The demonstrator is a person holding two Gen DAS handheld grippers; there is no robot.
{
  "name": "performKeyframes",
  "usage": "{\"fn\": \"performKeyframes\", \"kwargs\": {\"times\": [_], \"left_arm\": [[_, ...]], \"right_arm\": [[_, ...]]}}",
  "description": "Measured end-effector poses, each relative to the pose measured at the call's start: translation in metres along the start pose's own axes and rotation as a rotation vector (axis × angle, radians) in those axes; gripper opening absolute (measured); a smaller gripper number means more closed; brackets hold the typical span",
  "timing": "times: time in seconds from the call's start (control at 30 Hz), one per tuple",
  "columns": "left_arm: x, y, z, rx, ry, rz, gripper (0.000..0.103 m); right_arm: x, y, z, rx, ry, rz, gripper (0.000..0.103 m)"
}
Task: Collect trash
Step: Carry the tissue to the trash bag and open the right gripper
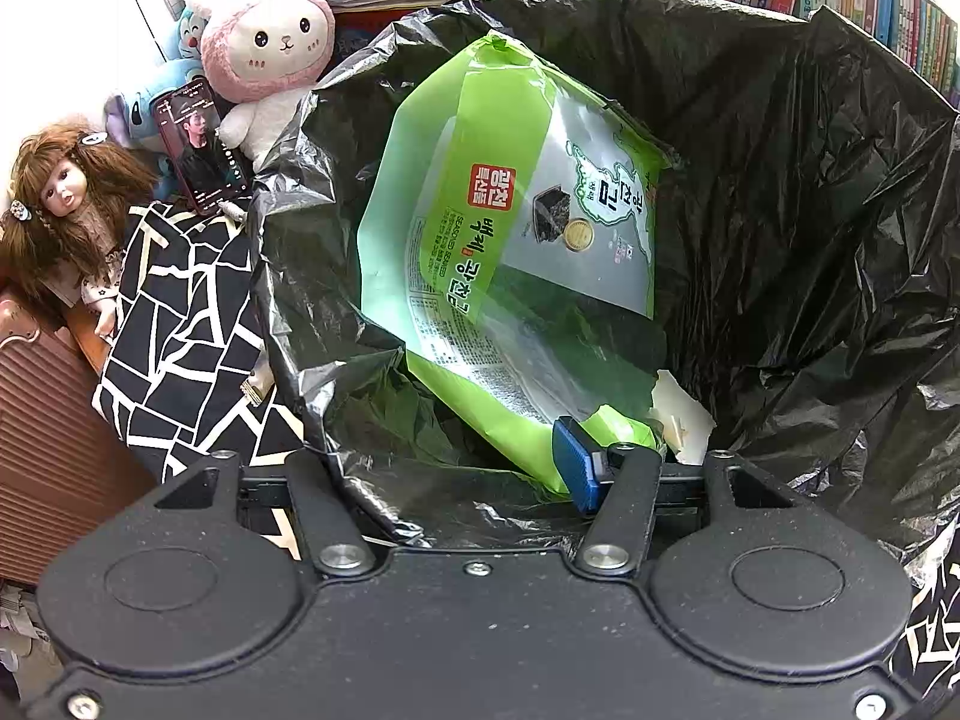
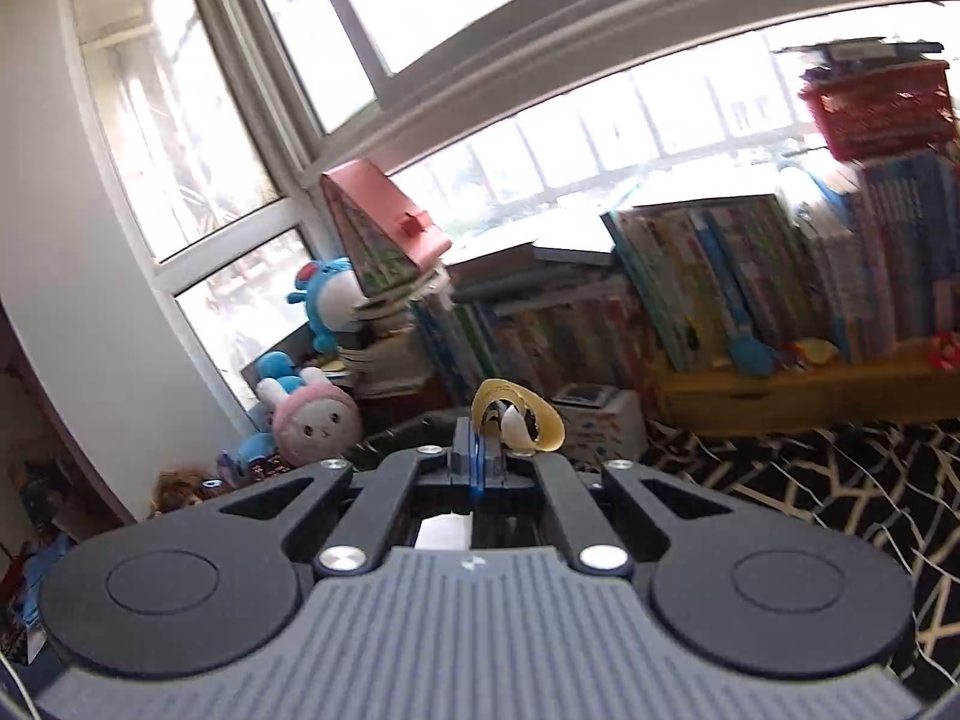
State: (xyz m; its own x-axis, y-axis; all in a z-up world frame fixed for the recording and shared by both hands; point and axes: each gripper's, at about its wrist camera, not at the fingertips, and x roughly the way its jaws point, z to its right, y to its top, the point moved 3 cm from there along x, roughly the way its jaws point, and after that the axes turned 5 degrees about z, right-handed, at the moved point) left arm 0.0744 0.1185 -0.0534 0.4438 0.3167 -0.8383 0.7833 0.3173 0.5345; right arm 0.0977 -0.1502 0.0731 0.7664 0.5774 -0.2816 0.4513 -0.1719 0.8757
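your left gripper (image 1: pixel 606 456) pinches the green seaweed wrapper (image 1: pixel 510 252) inside the black bin bag (image 1: pixel 810 210); a pink plush rabbit (image 1: pixel 264 54) sits at 10 o'clock. your right gripper (image 2: pixel 477 450) jaws press together on a yellow peel (image 2: pixel 519 417).

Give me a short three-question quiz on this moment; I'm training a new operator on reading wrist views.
1. True or false: the left gripper holds the green seaweed snack bag over the open black trash bag.
2. What does the right gripper hold?
A. a book
B. a curled yellow and white scrap
C. a plush toy
3. Fill in: outside the trash bag, a smartphone leans by the pink ____ plush.

Key
1. True; one corner of the bag is clamped.
2. B; the fingers are shut on it.
3. Bunny.
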Motion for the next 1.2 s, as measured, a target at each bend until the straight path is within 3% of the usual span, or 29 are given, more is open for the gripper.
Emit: {"fn": "performKeyframes", "kwargs": {"times": [0.33,0.7,0.73,0.83,0.97,1.2], "left_arm": [[0.000,0.000,0.000,-0.001,0.000,0.000,0.056],[0.000,0.000,0.002,-0.001,-0.006,-0.002,0.058],[0.000,0.000,0.002,0.002,-0.005,-0.003,0.059],[0.000,0.000,0.003,0.006,-0.007,-0.004,0.060],[0.000,0.001,0.003,0.007,-0.008,-0.006,0.060],[-0.003,0.000,0.000,0.006,-0.018,-0.003,0.061]], "right_arm": [[0.044,-0.015,-0.047,-0.047,0.124,-0.083,0.003],[0.066,-0.047,-0.043,-0.036,0.094,-0.204,0.012],[0.066,-0.048,-0.043,-0.036,0.091,-0.209,0.014],[0.066,-0.051,-0.042,-0.037,0.084,-0.216,0.036],[0.063,-0.053,-0.043,-0.051,0.077,-0.222,0.052],[0.062,-0.054,-0.045,-0.062,0.079,-0.233,0.062]]}}
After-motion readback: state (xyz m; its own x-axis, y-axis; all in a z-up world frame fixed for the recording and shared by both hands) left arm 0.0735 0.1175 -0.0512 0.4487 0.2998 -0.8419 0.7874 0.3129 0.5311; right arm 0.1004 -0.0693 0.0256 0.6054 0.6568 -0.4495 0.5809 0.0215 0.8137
